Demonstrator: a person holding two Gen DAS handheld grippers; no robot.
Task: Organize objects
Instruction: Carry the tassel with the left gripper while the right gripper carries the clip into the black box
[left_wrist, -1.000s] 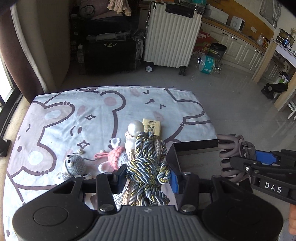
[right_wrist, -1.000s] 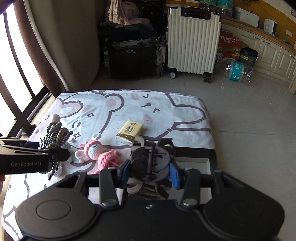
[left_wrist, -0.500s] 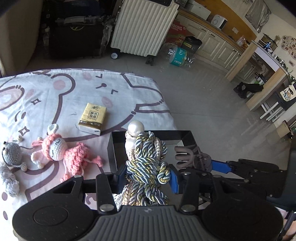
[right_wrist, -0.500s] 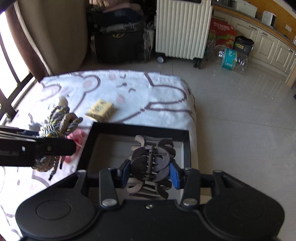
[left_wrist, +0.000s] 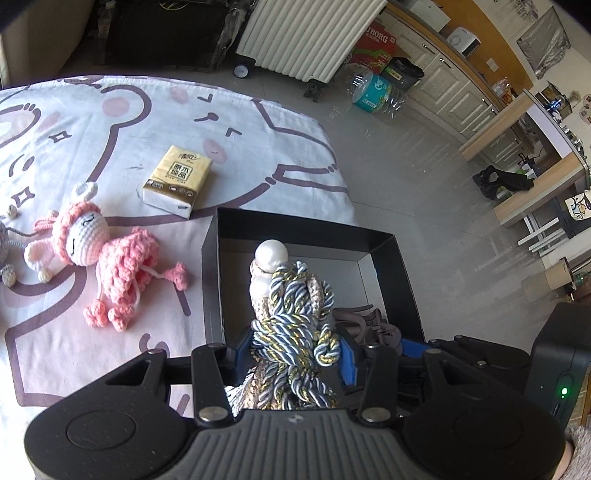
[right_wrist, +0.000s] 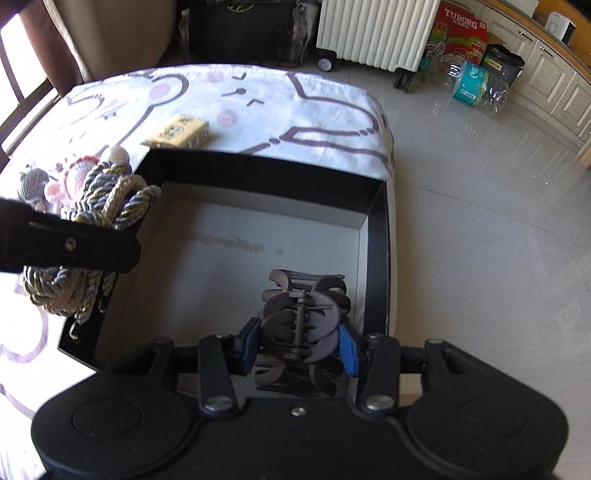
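Over black box (right_wrist: 376, 236): right gripper (right_wrist: 298, 345) clamped on brown hair claw (right_wrist: 306, 317); left gripper (left_wrist: 293, 349) beside it, pinching rope bundle (left_wrist: 295, 325).

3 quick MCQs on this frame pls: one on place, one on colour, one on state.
1. Where does the yellow tissue pack lie?
A. in the black box
B. on the cloth beyond the box
C. on the floor

2. What colour is the crochet doll beside the black box?
A. pink
B. green
C. black

3. What is the right tool doing?
A. open, holding nothing
B. shut on the hair claw clip
C. shut on the doll

Answers: 1 B, the pack rests on the cartoon-print cloth past the box's far wall. 2 A, its body is pink yarn. 3 B, the blue pads press both sides of the hair claw clip above the box floor.
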